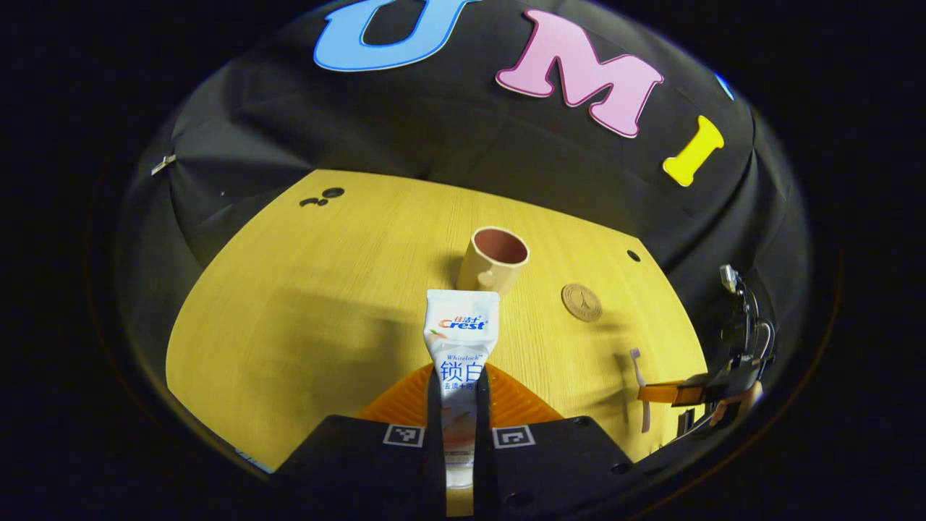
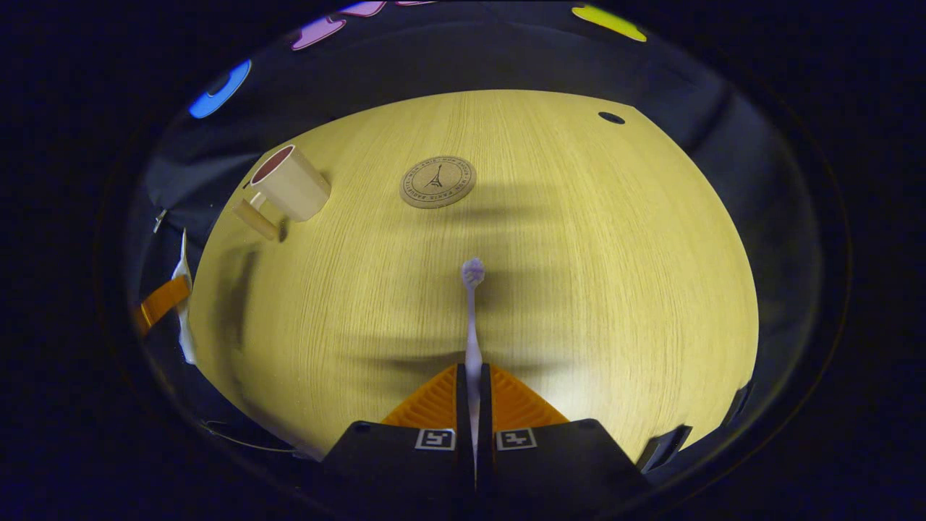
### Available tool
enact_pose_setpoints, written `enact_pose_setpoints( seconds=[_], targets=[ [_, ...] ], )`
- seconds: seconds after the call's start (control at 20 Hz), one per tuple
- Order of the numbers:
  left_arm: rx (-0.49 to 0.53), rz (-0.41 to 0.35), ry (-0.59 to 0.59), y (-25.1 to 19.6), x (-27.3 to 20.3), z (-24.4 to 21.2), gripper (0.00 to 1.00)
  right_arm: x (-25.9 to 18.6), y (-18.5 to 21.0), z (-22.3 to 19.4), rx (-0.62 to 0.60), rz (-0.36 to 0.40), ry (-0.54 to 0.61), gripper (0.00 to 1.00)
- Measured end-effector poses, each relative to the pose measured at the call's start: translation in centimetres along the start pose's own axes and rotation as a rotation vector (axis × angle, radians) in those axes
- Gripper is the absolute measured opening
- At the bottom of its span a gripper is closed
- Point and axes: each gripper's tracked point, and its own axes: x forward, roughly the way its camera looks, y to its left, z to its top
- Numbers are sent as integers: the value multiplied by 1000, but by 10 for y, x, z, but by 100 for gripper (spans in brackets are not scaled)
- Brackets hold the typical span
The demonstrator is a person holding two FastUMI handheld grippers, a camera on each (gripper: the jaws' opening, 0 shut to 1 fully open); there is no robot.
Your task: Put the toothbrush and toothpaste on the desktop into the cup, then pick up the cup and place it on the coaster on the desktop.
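Note:
In the left gripper view, my left gripper (image 1: 459,383) is shut on a white toothpaste tube (image 1: 460,333) held above the desk, its flat end pointing at the beige cup (image 1: 493,262) with a pink inside. A round brown coaster (image 1: 582,302) lies right of the cup. Farther right, the right gripper (image 1: 669,394) holds the toothbrush (image 1: 639,383). In the right gripper view, my right gripper (image 2: 473,383) is shut on the toothbrush (image 2: 472,318), bristles forward. The coaster (image 2: 438,181) lies ahead and the cup (image 2: 289,184) at the upper left. The toothpaste tube (image 2: 184,304) shows at the left edge.
The yellow wooden desktop (image 1: 325,289) carries small dark holes at its far left (image 1: 322,197) and far right (image 1: 634,255). Black cloth walls stand close behind the desk. A hand (image 1: 734,405) holds the right gripper at the desk's right edge.

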Motion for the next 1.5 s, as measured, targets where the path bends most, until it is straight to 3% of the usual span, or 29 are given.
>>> enact_pose_setpoints(
  seconds=[0.3,0.7,1.05,1.3,1.4,1.5],
  targets=[
    [-33,-78,-128,-21,16,83,20,-24,-12,-6,39,25,-29,6],
    [15,-160,-308,-56,66,183,19,-43,-29,-12,115,20,-54,6],
    [53,-247,-436,-83,126,208,20,-52,-40,-7,135,11,-46,6],
    [60,-224,-453,-68,172,193,19,-51,-41,-7,150,21,-13,6],
    [46,-243,-511,-71,167,207,20,-49,-41,-8,129,21,-1,6],
    [74,-242,-472,-72,172,199,19,-48,-42,-9,119,24,18,6]
  ],
)
